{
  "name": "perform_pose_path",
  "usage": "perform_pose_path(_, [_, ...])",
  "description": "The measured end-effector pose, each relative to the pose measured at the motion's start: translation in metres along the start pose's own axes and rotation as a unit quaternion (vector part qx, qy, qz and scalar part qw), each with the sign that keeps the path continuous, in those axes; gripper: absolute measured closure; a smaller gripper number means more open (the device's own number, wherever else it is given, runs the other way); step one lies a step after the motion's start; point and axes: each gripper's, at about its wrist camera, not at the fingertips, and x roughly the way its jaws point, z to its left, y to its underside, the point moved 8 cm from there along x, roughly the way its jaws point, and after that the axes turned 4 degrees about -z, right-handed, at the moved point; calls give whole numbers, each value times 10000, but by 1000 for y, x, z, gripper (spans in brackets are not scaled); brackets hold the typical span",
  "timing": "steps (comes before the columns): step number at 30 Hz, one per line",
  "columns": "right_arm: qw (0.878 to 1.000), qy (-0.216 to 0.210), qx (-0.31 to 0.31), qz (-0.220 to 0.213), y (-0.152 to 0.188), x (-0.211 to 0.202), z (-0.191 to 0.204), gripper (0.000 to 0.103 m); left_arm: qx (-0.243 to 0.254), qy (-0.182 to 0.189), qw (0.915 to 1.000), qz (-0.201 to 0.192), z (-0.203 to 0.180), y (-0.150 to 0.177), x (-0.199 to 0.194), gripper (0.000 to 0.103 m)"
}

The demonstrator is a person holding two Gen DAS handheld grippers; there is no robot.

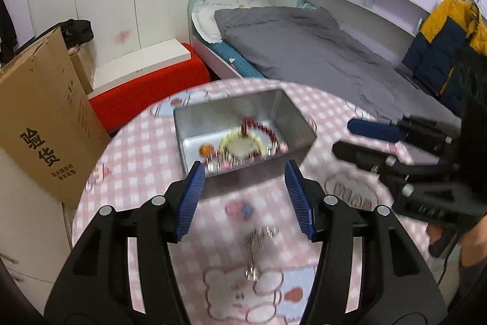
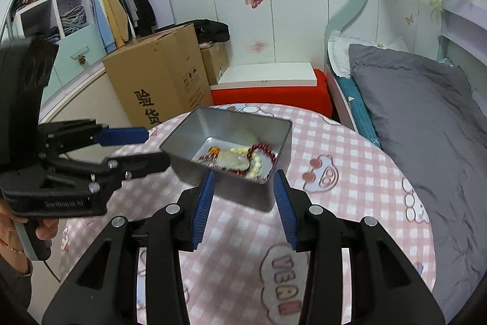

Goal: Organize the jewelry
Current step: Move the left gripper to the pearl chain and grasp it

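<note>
A silver metal tin [image 1: 292, 111] [image 2: 280, 154] stands on a round table with a pink checked cloth [image 1: 140, 154] [image 2: 350, 160]. Inside lie a red bead bracelet [image 1: 268, 130] [image 2: 263, 150], a pale bead bracelet [image 1: 240, 142] [image 2: 257, 168] and other small pieces. A silver chain [image 1: 258, 245] lies on the cloth below my left gripper [image 1: 245, 172], which is open and empty just before the tin. My right gripper [image 2: 243, 181] is open and empty at the tin's near edge. It also shows in the left wrist view [image 1: 350, 136], and the left gripper shows in the right wrist view [image 2: 152, 148].
A cardboard box [image 1: 45, 124] [image 2: 161, 75] stands left of the table. A red seat with a white board [image 1: 152, 81] [image 2: 274, 87] is behind it. A bed with a grey quilt [image 1: 304, 51] [image 2: 426, 124] lies to the right.
</note>
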Motion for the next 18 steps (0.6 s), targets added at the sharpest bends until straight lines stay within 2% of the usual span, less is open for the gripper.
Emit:
perform_pose_path(10, [9996, -107, 157, 229, 38, -13, 9, 63, 15, -18, 9986, 520, -15, 62, 24, 48])
perform_pose_path(18, [9989, -143, 231, 378, 55, -8, 7, 63, 79, -197, 9966, 790, -19, 77, 53, 48])
